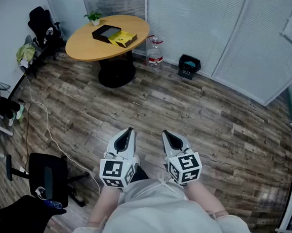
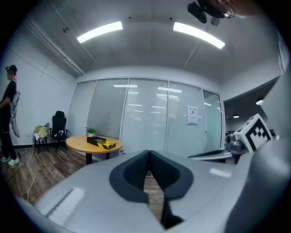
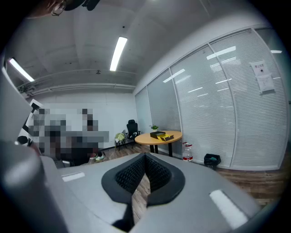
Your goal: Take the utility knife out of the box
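Far across the room a round wooden table [image 1: 107,39] carries a black open box [image 1: 106,32] with a yellow-and-black piece [image 1: 123,38] beside it. No utility knife can be made out at this distance. Both grippers are held close to my body, well short of the table. My left gripper [image 1: 129,133] is shut with nothing in it, and so is my right gripper [image 1: 167,136]. The left gripper view shows the box [image 2: 97,141] far beyond the shut left gripper [image 2: 148,153]. The right gripper view shows the box [image 3: 159,134] beyond the shut right gripper [image 3: 145,156].
A water bottle [image 1: 154,52] and a black bin [image 1: 189,66] stand by the glass wall behind the table. A black office chair [image 1: 46,178] is near my left, another chair [image 1: 42,26] at the far left. A cable [image 1: 43,125] trails over the wood floor. A person [image 2: 8,118] stands at the left.
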The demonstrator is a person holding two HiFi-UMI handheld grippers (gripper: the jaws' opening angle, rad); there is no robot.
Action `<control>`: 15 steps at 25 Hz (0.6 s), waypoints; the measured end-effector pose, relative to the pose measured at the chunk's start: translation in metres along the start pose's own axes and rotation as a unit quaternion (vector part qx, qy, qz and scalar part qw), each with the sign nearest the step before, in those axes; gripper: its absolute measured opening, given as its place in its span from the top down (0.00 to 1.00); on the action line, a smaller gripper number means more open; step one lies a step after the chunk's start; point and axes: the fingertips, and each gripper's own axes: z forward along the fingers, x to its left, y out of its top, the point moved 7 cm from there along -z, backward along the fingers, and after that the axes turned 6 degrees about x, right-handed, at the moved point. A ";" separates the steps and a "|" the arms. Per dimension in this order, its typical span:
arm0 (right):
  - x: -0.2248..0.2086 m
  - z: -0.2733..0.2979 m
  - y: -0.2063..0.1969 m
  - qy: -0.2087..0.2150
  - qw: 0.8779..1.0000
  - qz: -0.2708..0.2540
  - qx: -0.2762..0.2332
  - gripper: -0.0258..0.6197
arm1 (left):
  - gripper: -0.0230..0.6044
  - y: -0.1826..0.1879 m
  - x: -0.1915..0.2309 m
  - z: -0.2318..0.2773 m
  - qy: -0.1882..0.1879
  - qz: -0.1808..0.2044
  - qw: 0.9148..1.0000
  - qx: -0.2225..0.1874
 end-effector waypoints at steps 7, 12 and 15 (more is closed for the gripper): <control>-0.007 -0.005 -0.007 -0.001 1.000 0.011 0.005 0.96 | 0.95 -0.004 -0.008 0.003 0.001 -0.001 1.000 0.004; -0.019 -0.004 -0.005 -0.016 1.000 0.027 0.002 0.96 | 0.95 -0.004 -0.011 0.012 -0.003 0.002 1.000 0.010; -0.026 -0.001 -0.010 -0.016 0.999 0.037 0.004 0.96 | 0.95 -0.008 -0.013 0.019 -0.003 0.004 1.000 0.016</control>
